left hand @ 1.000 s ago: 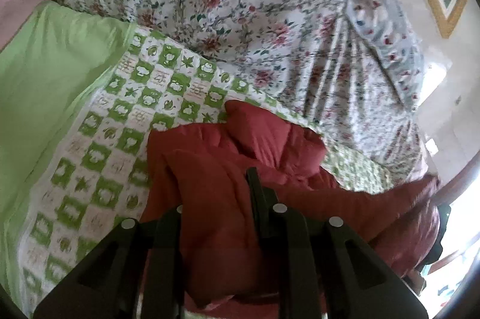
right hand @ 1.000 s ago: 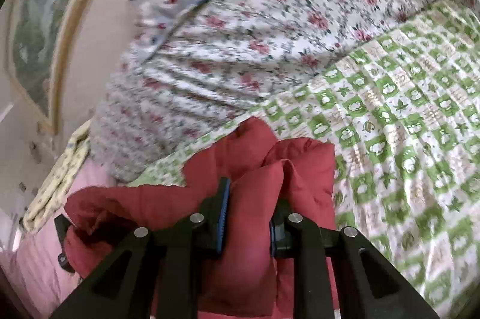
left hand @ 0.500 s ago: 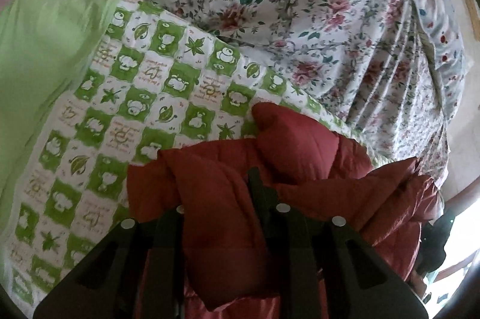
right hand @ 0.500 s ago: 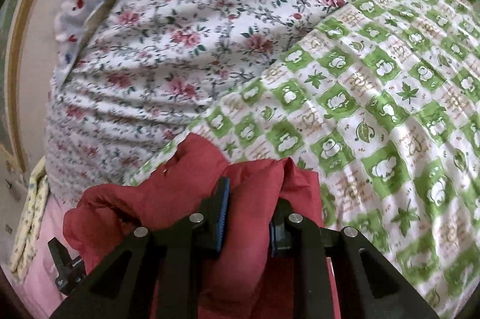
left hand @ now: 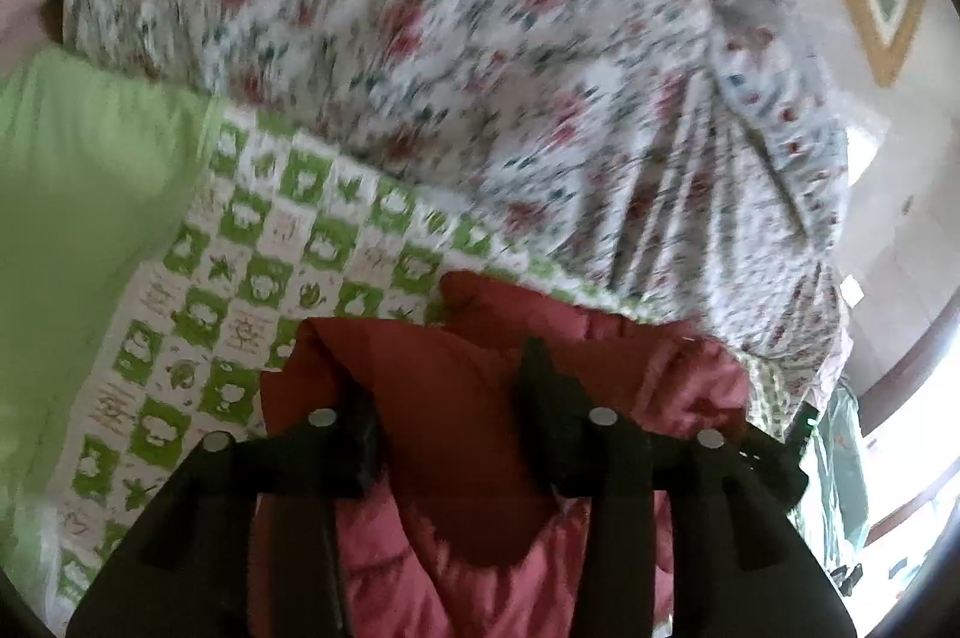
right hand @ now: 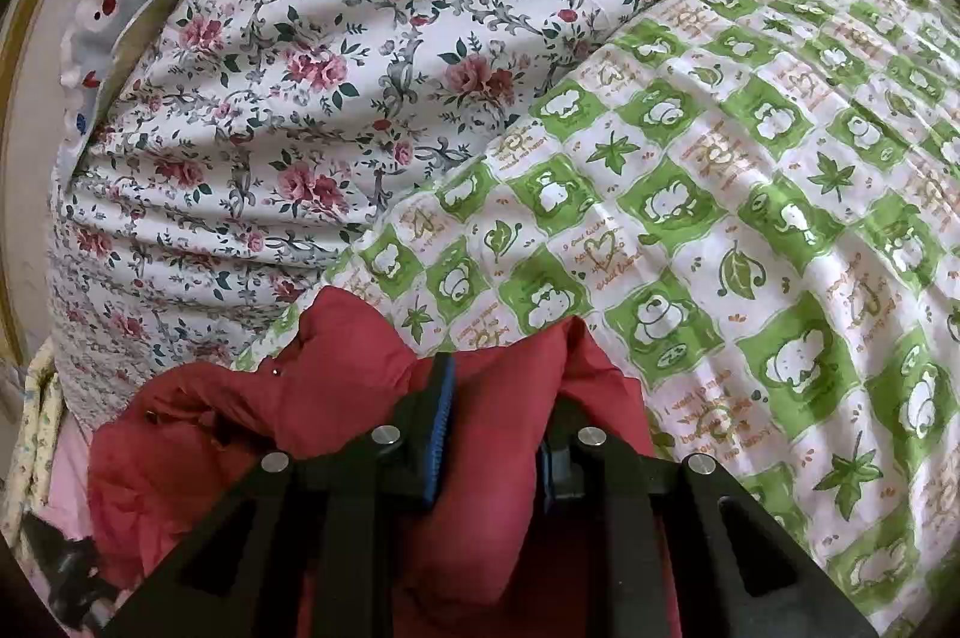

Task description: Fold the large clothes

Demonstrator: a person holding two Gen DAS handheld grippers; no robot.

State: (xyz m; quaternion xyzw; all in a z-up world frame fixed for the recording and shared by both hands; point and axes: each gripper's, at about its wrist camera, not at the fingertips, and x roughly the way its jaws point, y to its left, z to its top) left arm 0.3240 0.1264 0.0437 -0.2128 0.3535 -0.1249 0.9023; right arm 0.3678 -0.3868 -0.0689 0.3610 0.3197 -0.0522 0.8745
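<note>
Now the left gripper (left hand: 447,416), clamped a second ago, is opening with the red jacket (left hand: 474,398) loose between its jaws, the right gripper (right hand: 495,434) pinches a fold, jacket laid on the green-checked quilt (right hand: 750,194) below the floral duvet (right hand: 336,56): fold being released.

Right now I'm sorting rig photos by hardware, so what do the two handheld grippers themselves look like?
Both are matte black plastic with angular, cut-out finger arms and round silver screw heads. The right gripper has ridged blue pads on its fingers. The left gripper is motion-blurred; its pad colour cannot be told. No hands or sleeves show.
</note>
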